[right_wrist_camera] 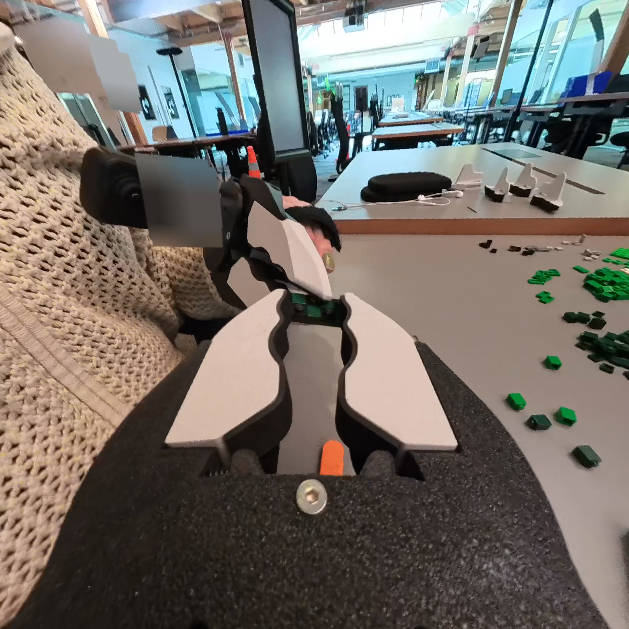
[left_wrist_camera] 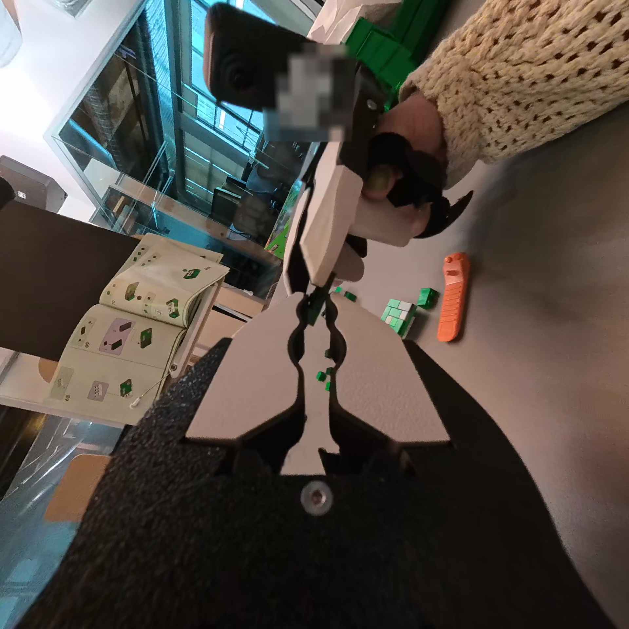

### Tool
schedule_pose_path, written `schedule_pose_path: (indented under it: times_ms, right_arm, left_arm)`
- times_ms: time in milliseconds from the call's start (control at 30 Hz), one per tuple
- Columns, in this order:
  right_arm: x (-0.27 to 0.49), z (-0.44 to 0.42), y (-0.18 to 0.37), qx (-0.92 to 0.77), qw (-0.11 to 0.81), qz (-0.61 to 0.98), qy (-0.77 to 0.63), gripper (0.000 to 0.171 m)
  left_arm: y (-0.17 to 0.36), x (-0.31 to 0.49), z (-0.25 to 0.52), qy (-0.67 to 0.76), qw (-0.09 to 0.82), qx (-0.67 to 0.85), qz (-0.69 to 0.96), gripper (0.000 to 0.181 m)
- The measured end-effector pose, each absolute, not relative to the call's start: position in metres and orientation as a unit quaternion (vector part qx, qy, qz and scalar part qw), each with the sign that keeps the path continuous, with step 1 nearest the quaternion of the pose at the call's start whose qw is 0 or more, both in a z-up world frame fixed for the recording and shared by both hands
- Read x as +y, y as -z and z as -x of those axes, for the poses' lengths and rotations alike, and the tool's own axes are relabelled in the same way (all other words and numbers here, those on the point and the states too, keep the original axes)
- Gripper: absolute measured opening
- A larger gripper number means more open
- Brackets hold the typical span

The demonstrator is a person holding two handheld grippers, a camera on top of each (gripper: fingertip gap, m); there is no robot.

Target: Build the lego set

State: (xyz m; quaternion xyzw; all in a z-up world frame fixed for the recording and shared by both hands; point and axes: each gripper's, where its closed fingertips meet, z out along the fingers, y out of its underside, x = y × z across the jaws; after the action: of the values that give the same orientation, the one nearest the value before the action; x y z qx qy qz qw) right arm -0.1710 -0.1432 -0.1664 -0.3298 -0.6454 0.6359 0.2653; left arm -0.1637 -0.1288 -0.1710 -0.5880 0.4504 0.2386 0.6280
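Note:
Both grippers hold one small lego assembly above the grey table (right_wrist_camera: 442, 306). It is a dark green plate with green tiles on top (right_wrist_camera: 315, 309). In the left wrist view it shows edge-on (left_wrist_camera: 315, 306). My left gripper (left_wrist_camera: 315, 301) is shut on its thin edge, one finger above and one below. My right gripper (right_wrist_camera: 315, 308) is shut across its width, one fingertip on each side. The right gripper comes in from above in the left wrist view (left_wrist_camera: 321, 282). The left gripper comes in from the upper left in the right wrist view (right_wrist_camera: 315, 294).
An orange brick separator (left_wrist_camera: 454, 299), a small light green and white build (left_wrist_camera: 400, 315) and a green brick (left_wrist_camera: 427, 297) lie on the table. An open instruction booklet (left_wrist_camera: 143, 316) stands at the left. Bright green (right_wrist_camera: 606, 286) and dark green (right_wrist_camera: 606, 343) piles lie at the right. The orange brick separator (left_wrist_camera: 454, 299) sits 11 cm or so from the ends of my left fingers.

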Motion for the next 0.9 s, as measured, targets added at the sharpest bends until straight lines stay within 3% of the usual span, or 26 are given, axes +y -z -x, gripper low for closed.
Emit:
schedule_pose_path:
  times_ms: [167, 433, 900]
  right_arm:
    - [-0.138, 0.17, 0.171, -0.641, 0.236, 0.354, -0.639, 0.039]
    - [-0.141, 0.167, 0.178, -0.646, 0.198, 0.363, -0.642, 0.041]
    - [-0.144, 0.164, 0.173, -0.639, 0.179, 0.357, -0.658, 0.033]
  left_arm:
    - [0.17, -0.13, 0.163, -0.228, 0.63, 0.453, 0.588, 0.01]
    - [0.169, -0.131, 0.161, -0.229, 0.633, 0.454, 0.584, 0.01]
    - [0.169, -0.133, 0.162, -0.226, 0.635, 0.452, 0.585, 0.01]
